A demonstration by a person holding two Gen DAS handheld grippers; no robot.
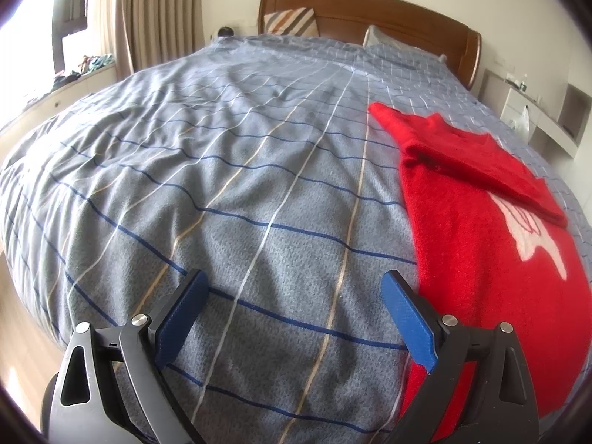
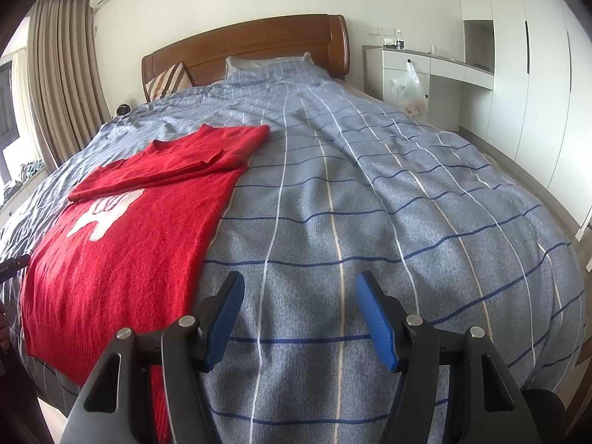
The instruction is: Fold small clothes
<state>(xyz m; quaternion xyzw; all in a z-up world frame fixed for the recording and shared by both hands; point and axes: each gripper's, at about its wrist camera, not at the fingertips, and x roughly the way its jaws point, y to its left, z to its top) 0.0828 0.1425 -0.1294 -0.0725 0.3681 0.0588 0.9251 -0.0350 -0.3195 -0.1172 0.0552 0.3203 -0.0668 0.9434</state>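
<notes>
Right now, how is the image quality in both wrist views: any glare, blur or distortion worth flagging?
Left wrist view: the window at upper left is blown out white, and fisheye bulge curves the duvet stripes; the red sweater stays sharp. Right wrist view: even daylight and no glare, with the same barrel distortion bending the wardrobe, and dark vignetting in the corners.

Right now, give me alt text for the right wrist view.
A red sweater lies on a blue checked duvet, sleeves folded across its chest. The open right claw hovers empty beside its hem.
</notes>
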